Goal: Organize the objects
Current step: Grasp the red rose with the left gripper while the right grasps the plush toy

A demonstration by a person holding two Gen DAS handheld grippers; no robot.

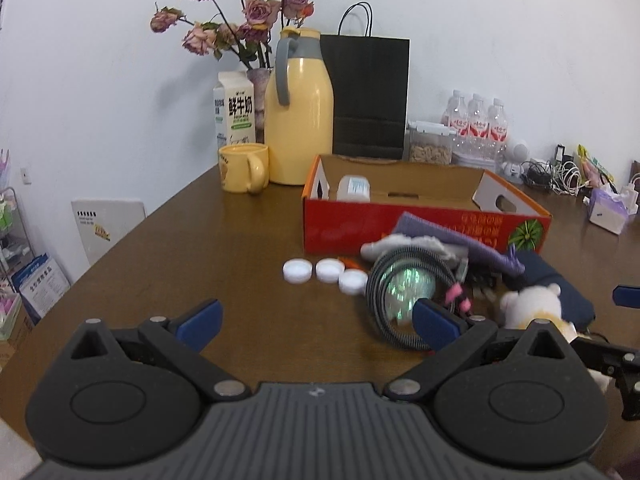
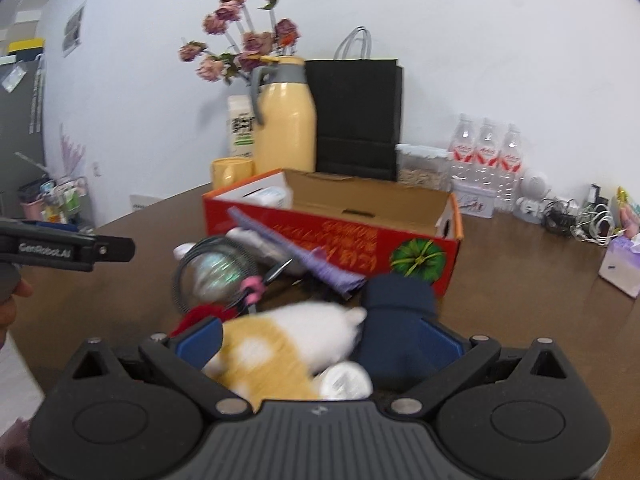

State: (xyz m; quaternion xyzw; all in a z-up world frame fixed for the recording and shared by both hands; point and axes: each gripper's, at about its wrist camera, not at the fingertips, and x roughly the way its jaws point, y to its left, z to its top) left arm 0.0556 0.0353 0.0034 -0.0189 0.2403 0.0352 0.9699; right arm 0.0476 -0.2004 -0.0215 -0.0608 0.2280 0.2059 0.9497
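A red cardboard box (image 1: 400, 224) (image 2: 360, 240) stands open on the brown table with a white bottle (image 1: 354, 188) inside. In front lies a pile: a coiled grey cable (image 1: 400, 296) (image 2: 212, 268), a purple cloth (image 1: 460, 244) (image 2: 304, 256), a dark blue cloth (image 1: 560, 284) (image 2: 396, 300) and a white-and-yellow plush toy (image 1: 532, 304) (image 2: 288, 344). Three white caps (image 1: 324, 270) sit left of the pile. My left gripper (image 1: 316, 320) is open and empty over bare table. My right gripper (image 2: 320, 340) is open, its fingers on either side of the plush toy and dark blue cloth.
At the back stand a yellow jug (image 1: 298, 108), a yellow mug (image 1: 242, 168), a milk carton (image 1: 236, 112), a vase of dried roses (image 1: 240, 24), a black paper bag (image 1: 366, 96), a snack jar (image 1: 430, 144) and water bottles (image 1: 476, 120). Cables and a tissue pack (image 1: 608, 208) lie right.
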